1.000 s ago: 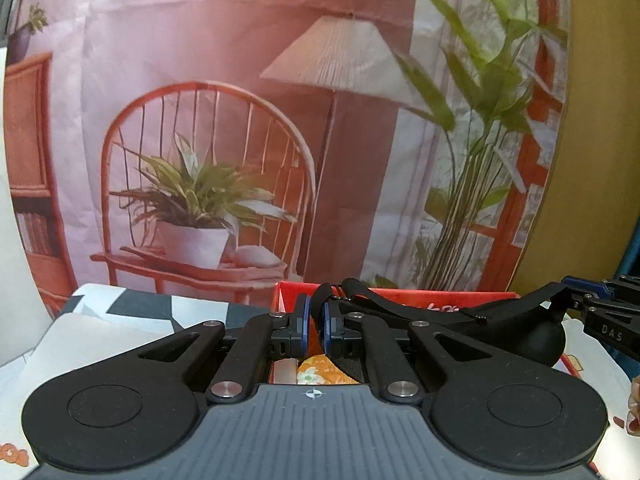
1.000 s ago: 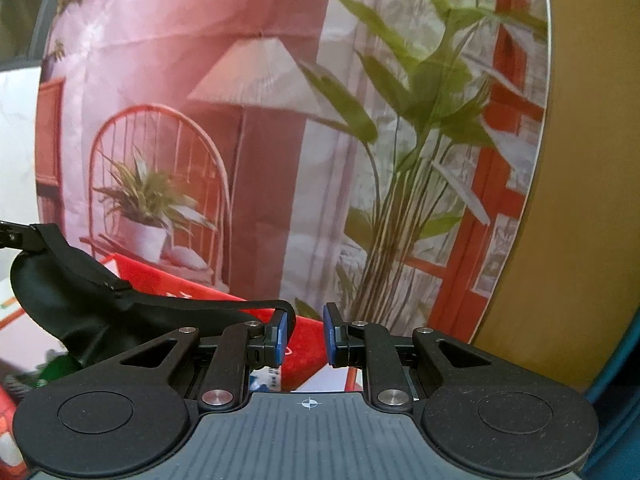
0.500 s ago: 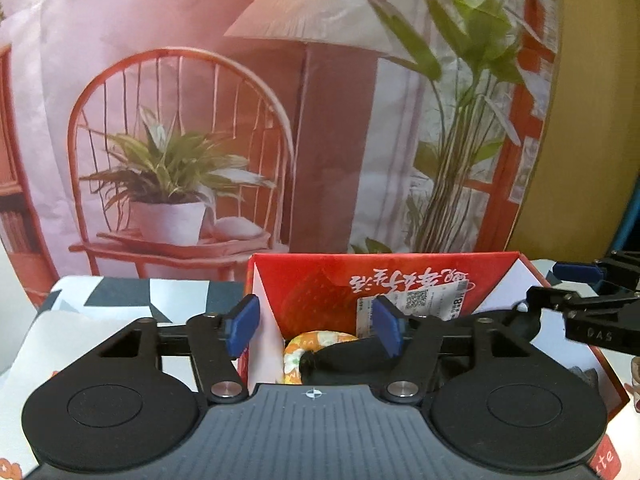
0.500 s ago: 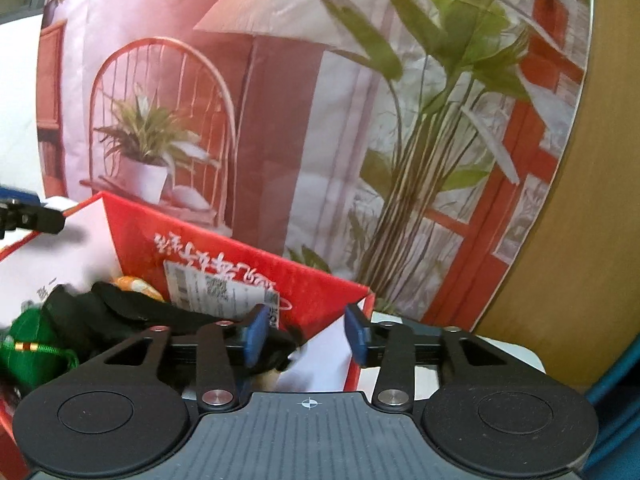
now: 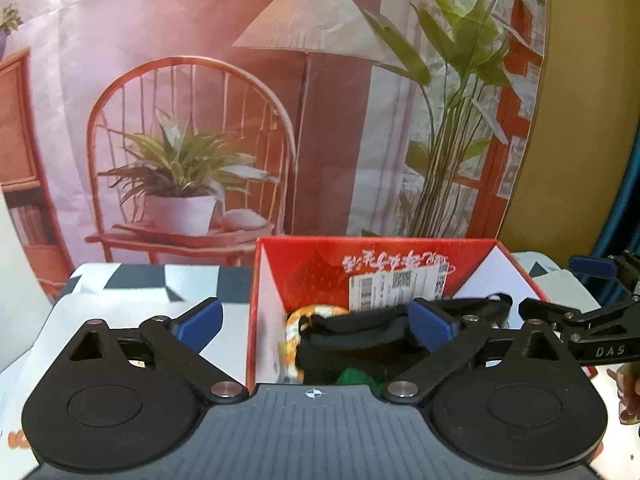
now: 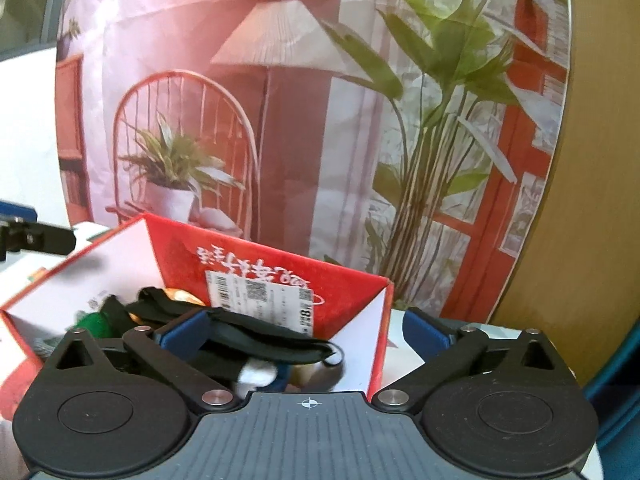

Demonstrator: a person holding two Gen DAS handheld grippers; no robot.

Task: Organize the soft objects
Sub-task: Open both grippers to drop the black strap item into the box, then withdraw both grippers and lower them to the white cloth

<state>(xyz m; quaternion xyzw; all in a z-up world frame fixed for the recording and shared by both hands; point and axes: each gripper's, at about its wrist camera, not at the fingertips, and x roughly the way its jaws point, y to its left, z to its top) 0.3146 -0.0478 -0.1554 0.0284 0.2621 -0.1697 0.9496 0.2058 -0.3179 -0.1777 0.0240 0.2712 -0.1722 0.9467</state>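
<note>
- Your left gripper (image 5: 316, 322) is matte black: two round discs, triangular cut-outs in the linkage arms, silver screw heads at the pivots, blue pads (image 5: 200, 321) on the fingertips.
- Its ribbed grey centre plate carries a small white crosshair mark.
- Your right gripper (image 6: 306, 332) is built the same; seen from the left camera, its side shows white "DAS" lettering.

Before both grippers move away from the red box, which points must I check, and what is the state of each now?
1. Left gripper open: ok.
2. Right gripper open: ok.
3. Black strap item inside the red box: ok.
4. Strap free of the right gripper's fingers: cannot tell; it lies right beside one.
5. Orange item and green item remain inside the box: ok.
</note>
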